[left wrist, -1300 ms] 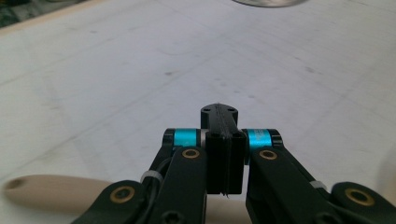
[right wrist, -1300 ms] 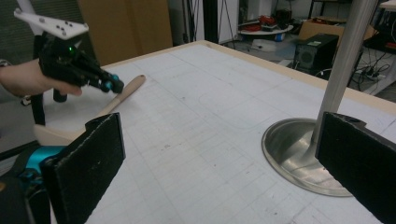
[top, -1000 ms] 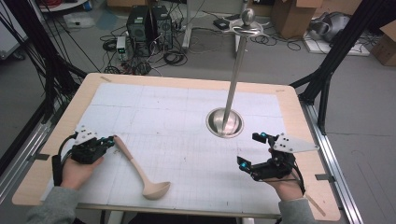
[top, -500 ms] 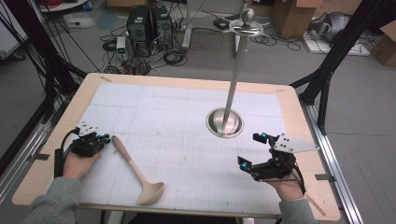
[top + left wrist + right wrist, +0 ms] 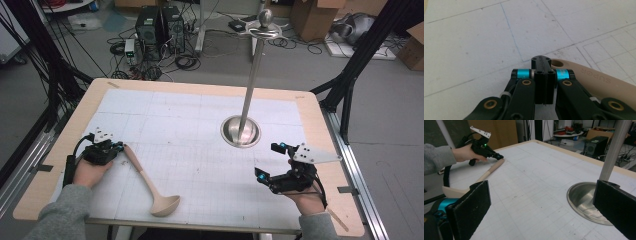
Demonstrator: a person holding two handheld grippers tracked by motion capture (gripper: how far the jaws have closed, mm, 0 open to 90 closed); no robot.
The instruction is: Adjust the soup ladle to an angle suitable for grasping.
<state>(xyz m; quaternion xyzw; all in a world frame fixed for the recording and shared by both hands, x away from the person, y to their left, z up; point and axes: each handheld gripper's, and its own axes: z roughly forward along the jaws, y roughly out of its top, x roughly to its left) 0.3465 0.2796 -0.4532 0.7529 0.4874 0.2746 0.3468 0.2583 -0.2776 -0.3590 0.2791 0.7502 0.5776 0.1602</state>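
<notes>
On the wood-edged counter (image 5: 320, 125) covered with a white gridded mat, the beige plastic ladle (image 5: 150, 185) lies at the near left, its bowl toward the near edge and its handle end pointing away to the left. The left gripper (image 5: 120, 148) sits at that handle end, just beside it. The tall steel pole stand with a round base (image 5: 241, 131) stands right of centre, farther back. The right gripper (image 5: 267, 162) is at the near right, in front of the stand.

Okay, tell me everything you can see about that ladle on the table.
The ladle is beige, looks like plastic, and lies flat on the white gridded mat, bowl toward the near table edge. Its handle end has a hanging hole and raised lettering. The left gripper, jaws shut, sits right at that handle end; whether it touches is unclear.
</notes>
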